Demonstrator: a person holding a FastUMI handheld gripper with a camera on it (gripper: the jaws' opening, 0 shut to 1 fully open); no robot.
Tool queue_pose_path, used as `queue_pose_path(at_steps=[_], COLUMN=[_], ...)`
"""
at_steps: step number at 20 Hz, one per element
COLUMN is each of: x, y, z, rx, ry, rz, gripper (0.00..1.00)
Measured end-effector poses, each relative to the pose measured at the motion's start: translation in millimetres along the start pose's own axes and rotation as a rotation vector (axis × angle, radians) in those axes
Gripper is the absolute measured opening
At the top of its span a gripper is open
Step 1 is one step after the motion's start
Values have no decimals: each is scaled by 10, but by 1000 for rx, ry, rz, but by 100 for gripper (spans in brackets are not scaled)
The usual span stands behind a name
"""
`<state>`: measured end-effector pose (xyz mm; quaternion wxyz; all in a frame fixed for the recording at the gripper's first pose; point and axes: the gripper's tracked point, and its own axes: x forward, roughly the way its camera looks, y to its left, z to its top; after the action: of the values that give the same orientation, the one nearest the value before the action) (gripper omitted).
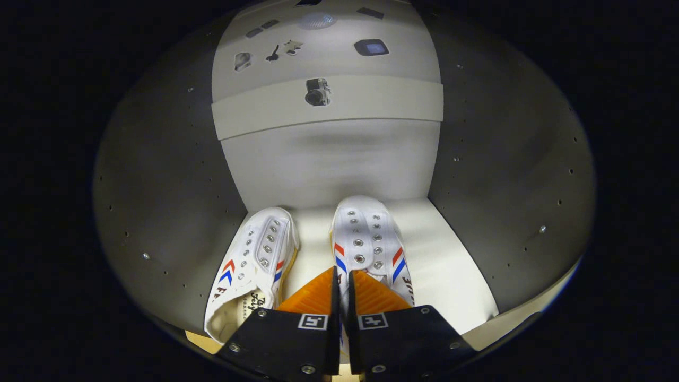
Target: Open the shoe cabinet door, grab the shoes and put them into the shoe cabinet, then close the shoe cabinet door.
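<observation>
Two white canvas shoes with red and blue chevrons stand side by side on the pale floor (445,265) of the shoe cabinet, toes toward its back wall (329,164). The left shoe (257,260) lies just left of my fingers, slightly tilted, with its opening near me. The right shoe (368,239) reaches straight ahead of my gripper (344,278). The fingers stand almost together, and the thin inner edge of this shoe's collar is pinched between them. The shoe's heel is hidden under the fingers.
Grey side walls (159,201) with rows of small holes close in on both sides. A pale shelf band (371,103) crosses above the back wall, with a small dark camera-like item (317,91) on it. Bare floor lies right of the right shoe.
</observation>
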<state>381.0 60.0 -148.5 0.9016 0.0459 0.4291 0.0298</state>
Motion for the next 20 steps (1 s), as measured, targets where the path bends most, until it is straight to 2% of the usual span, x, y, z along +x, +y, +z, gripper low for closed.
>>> queue_pose_path(at_steps=[5,10,15,20], x=[-187,-594,-1239,-2108], y=[54,151,180,293], z=[149,245,351,288], rx=[38,48,8,-69], ry=[-49,-98,-204,-333], rz=[50,113,137,183], gripper=[25,41,63,83])
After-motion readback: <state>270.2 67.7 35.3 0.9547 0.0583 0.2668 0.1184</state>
